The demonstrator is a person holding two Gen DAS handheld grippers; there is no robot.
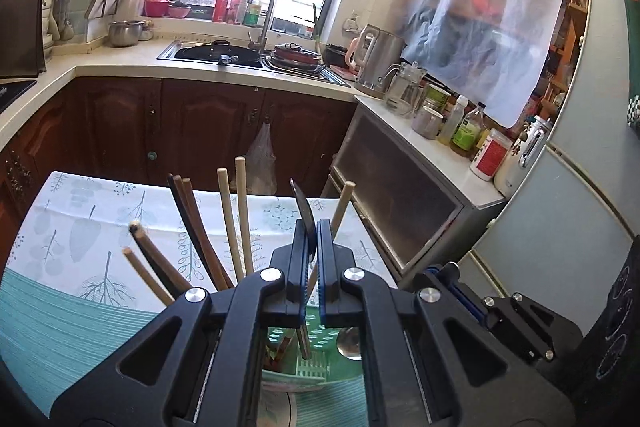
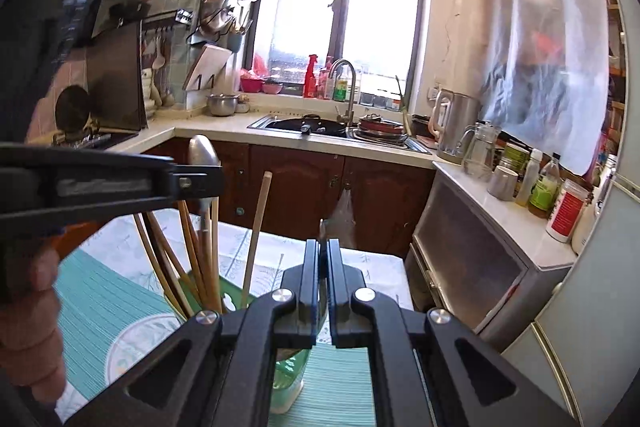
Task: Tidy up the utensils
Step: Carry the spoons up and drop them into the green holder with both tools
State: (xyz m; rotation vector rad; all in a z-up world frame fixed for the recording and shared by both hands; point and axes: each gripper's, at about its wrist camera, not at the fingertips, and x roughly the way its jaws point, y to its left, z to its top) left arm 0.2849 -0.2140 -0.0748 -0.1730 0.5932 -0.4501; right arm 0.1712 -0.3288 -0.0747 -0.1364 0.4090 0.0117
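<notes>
Left wrist view: my left gripper (image 1: 312, 243) is clamped on a spoon (image 1: 303, 211), bowl poking up past the jaws, handle running down toward the green holder (image 1: 308, 367) below. Next I lower it in beside the chopsticks (image 1: 230, 223). Right wrist view: my right gripper (image 2: 323, 259) is pinched on a thin utensil (image 2: 322, 227), over that holder too.

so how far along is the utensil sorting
Done: a bunch of chopsticks already stands in the green holder. In hand: the left hand-held gripper is shut on a metal spoon, and the right hand-held gripper on a thin utensil seen edge-on. Left: neither is in the holder yet. No other loose utensils show.
</notes>
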